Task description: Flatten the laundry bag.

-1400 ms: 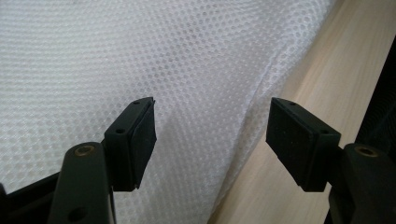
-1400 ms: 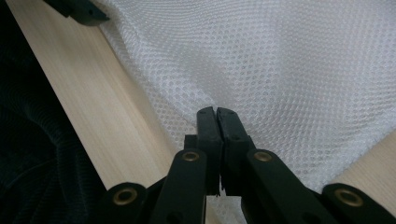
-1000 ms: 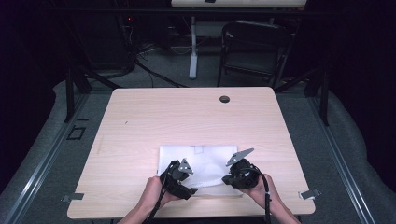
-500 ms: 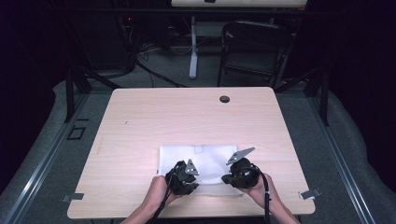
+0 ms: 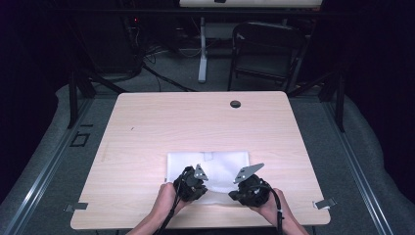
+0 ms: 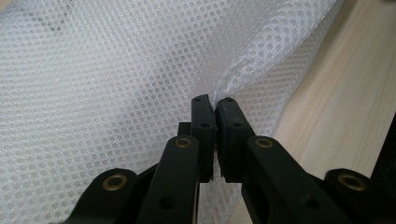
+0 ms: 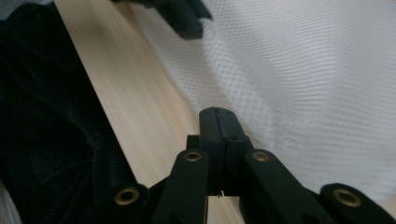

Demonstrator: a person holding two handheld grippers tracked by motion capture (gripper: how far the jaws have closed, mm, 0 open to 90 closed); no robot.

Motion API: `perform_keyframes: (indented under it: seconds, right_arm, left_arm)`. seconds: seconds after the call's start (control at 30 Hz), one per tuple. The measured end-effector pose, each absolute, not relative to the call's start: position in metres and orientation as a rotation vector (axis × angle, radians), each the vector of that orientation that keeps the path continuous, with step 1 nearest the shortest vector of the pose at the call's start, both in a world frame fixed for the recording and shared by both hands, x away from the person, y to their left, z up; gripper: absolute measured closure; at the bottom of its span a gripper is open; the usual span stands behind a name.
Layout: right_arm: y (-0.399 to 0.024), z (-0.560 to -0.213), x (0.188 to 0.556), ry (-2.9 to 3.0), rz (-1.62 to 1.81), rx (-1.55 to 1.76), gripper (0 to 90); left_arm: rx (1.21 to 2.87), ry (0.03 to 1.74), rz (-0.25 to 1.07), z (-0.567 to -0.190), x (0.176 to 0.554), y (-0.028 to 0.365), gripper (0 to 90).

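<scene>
Pinching the near edge of the cloth [image 5: 215,169] seems to be the point of both hands sitting so low and close to the person's side of the table [image 5: 147,127]: a grip at each end of one hem would let the piece be lifted or folded without sagging in the middle, though that is a reading, not something visible. Starting at the left, the left gripper [image 6: 215,105] has just been closing, and in its own view the jaws now stand together with a puckered ridge of white mesh caught between the tips, the fabric rising from there and spreading away ahead of it. Bare wood runs beside it on the outer side. To the right, the right gripper [image 7: 218,113] has its jaws pressed flat together at the cloth's border; the mesh lies just ahead and to one side of the tips, wood on the other, and whether any fabric is really nipped there cannot be told. From above, the cloth lies flat directly in front of both tools, its near hem under them. The count: one cloth, two grippers, two hands, one table, and one small dark round hole [image 5: 235,104] far beyond the cloth.
</scene>
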State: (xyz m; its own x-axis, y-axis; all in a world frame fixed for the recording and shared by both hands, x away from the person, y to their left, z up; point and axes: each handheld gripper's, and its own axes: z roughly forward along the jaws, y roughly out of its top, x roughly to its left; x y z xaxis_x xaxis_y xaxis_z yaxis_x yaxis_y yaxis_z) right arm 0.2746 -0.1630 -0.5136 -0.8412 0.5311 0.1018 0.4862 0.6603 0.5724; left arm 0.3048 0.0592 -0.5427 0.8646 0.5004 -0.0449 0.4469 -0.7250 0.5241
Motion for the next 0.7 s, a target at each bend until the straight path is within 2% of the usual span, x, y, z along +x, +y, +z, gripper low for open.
perform_keyframes:
  seconds: [0.37,0.7]
  right_arm:
    - [-0.136,-0.553,0.278,2.806,0.758,0.767,90.0]
    - [-0.139,-0.559,0.282,2.834,0.743,0.778,90.0]
  left_arm:
    - [2.465,0.709,0.117,-0.539,0.307,0.064,86.1]
    - [2.447,0.74,0.088,-0.532,0.31,0.066,86.0]
